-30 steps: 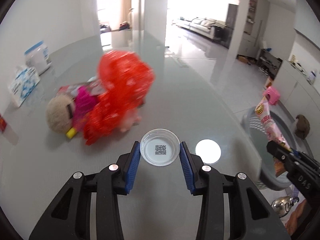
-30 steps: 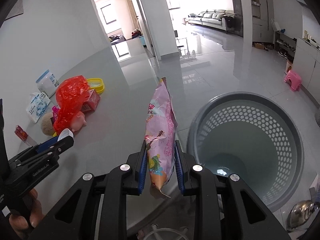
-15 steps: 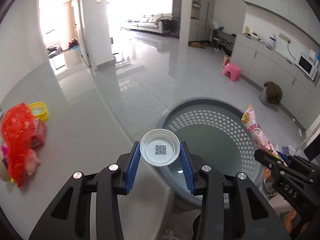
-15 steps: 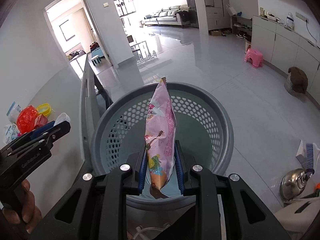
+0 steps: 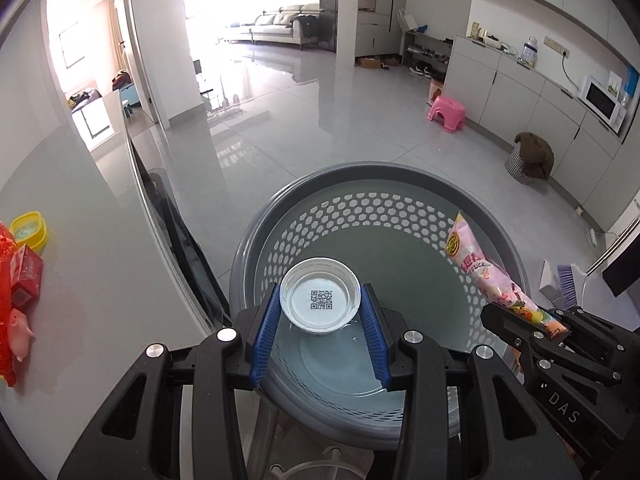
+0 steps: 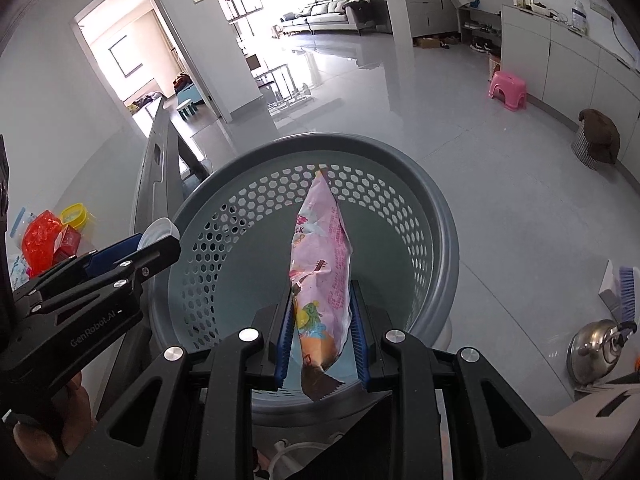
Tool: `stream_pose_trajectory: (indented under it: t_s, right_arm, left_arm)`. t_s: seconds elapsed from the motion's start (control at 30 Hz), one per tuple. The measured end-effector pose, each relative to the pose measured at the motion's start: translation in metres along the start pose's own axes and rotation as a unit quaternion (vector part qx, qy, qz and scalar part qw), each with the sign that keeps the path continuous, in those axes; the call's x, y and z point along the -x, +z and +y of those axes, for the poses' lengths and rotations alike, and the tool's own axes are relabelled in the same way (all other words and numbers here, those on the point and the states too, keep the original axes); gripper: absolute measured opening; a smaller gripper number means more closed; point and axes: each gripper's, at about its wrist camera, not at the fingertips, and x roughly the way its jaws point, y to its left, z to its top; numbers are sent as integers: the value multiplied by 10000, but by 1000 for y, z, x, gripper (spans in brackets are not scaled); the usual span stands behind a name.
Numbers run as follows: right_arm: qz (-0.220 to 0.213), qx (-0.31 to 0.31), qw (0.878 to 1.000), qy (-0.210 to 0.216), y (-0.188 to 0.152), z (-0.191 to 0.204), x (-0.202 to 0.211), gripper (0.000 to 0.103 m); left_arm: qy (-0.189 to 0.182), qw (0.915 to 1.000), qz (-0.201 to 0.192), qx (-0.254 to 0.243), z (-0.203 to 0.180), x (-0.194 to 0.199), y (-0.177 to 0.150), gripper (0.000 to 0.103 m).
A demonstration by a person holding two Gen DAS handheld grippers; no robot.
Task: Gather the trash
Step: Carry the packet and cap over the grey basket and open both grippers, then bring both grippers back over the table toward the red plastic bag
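Left tongs (image 5: 320, 322) clamp a shallow clear plastic lid (image 5: 320, 297) across its rim, light and crushable. Right tongs (image 6: 322, 330) pinch a limp pink snack packet (image 6: 322, 256) near its bottom seam. Both hang over the grey perforated basket (image 6: 436, 216) beside the desk (image 5: 92, 240).

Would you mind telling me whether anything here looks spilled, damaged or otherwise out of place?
Nothing stands out. The left gripper holds a clear plastic cup and the right gripper holds a pink snack bag, both above the open grey basket, which looks intact and empty, with no spill visible.
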Motion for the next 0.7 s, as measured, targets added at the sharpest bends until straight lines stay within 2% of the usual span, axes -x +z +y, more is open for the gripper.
stream_pose_trajectory:
  t_s: [0.1,0.17,0.2,0.23,0.27,0.7]
  right_arm:
    - [-4,-22,10000,10,1,-2,-1,25]
    - [-25,-48,10000,19,2,-4,0,28]
    - [-58,-62,10000,7,2,-5,1,39]
    - [-113,-71,9999,-19,2,-5,4,54]
    - [-177,-83,9998,-36,2,-5,7,57]
    - [-199,-85,9998,14,4,-3,11,57]
  left_arm:
    - [-7,10000,52,13,-1,-3,-1,40]
    - [-9,10000,85,14,-1,-1,-2,48]
    - [8,10000,79,23,-2,-1,0,60]
    - [21,10000,53,40,-1,0,-1,64]
    - [15,10000,32,50,-1,1,-1,64]
    - [-6,9999,40,164,7,4,-4,64]
